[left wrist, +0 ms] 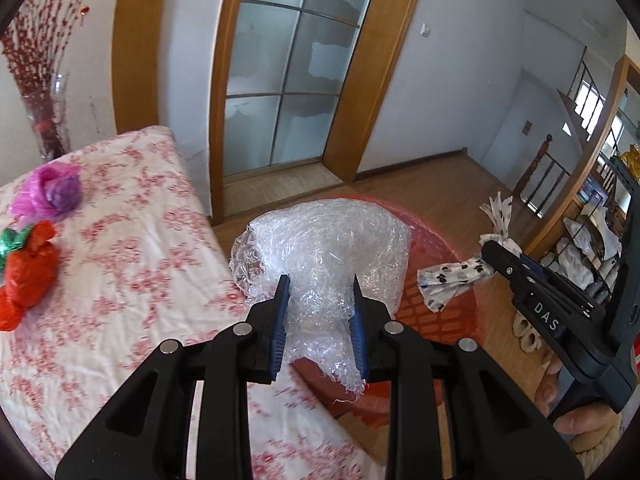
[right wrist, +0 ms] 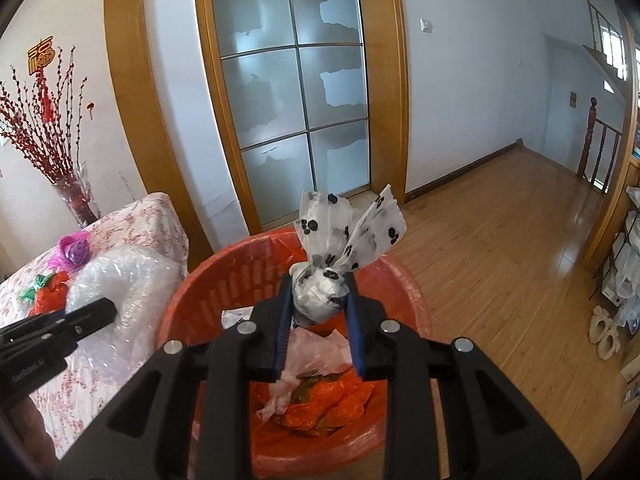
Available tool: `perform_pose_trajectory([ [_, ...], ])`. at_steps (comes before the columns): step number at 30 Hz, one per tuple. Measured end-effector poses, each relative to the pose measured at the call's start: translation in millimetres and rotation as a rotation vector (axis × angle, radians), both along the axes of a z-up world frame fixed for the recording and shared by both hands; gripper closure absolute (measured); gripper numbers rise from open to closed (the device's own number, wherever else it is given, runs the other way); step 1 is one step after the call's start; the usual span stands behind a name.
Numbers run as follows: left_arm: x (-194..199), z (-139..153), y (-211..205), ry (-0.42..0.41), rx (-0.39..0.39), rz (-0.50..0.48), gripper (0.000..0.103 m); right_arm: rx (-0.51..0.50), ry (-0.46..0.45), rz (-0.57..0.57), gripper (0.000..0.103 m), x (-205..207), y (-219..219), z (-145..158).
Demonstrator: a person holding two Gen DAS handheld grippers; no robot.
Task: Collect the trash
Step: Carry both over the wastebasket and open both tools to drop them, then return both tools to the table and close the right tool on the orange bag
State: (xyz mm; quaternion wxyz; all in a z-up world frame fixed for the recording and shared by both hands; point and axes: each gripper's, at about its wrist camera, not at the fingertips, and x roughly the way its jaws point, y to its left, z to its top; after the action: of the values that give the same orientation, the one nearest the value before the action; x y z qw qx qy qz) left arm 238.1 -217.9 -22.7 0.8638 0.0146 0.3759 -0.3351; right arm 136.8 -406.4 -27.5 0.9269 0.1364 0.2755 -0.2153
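Two grippers each pinch one piece of trash. The left gripper (left wrist: 322,284) clamps a crumpled bubble wrap wad (left wrist: 324,248) at the near edge of the red basket (right wrist: 208,280), beside the floral-covered table (left wrist: 120,280). The right gripper (right wrist: 318,284) clamps a knotted paw-print bag (right wrist: 320,292) above the basket's contents. "DAS" is legible on the right gripper body.

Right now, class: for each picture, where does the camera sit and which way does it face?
Left wrist: on the left gripper, facing down over its bubble wrap; the right gripper and a hand show.
Right wrist: on the right gripper, facing down at its spotted bag over the bin; the left gripper shows.
Shared: glass door, table.
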Motion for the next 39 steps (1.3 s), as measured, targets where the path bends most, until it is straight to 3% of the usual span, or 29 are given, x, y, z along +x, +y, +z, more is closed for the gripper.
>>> perform_pose_trajectory([
  [7,2,-12,-19,0.035,0.008,-0.026,0.076,0.030,0.000,-0.002,0.077,8,-16,-7],
  [11,3,-18,-23,0.059,0.013,-0.039,0.073,0.079,-0.013,0.008,0.070,10,-22,-12],
  [18,4,-26,-24,0.081,0.033,-0.039,0.052,0.106,-0.019,-0.006,0.053,7,-27,-19],
  [21,4,-25,-21,0.077,0.038,-0.026,0.049,0.100,-0.017,-0.019,0.049,4,-28,-20],
  [30,7,-22,8,0.038,0.073,0.050,0.040,0.047,-0.008,-0.047,0.034,-4,-24,-19],
  [39,12,-15,56,-0.013,0.102,0.145,0.037,0.003,0.008,-0.013,0.031,3,-2,-12],
])
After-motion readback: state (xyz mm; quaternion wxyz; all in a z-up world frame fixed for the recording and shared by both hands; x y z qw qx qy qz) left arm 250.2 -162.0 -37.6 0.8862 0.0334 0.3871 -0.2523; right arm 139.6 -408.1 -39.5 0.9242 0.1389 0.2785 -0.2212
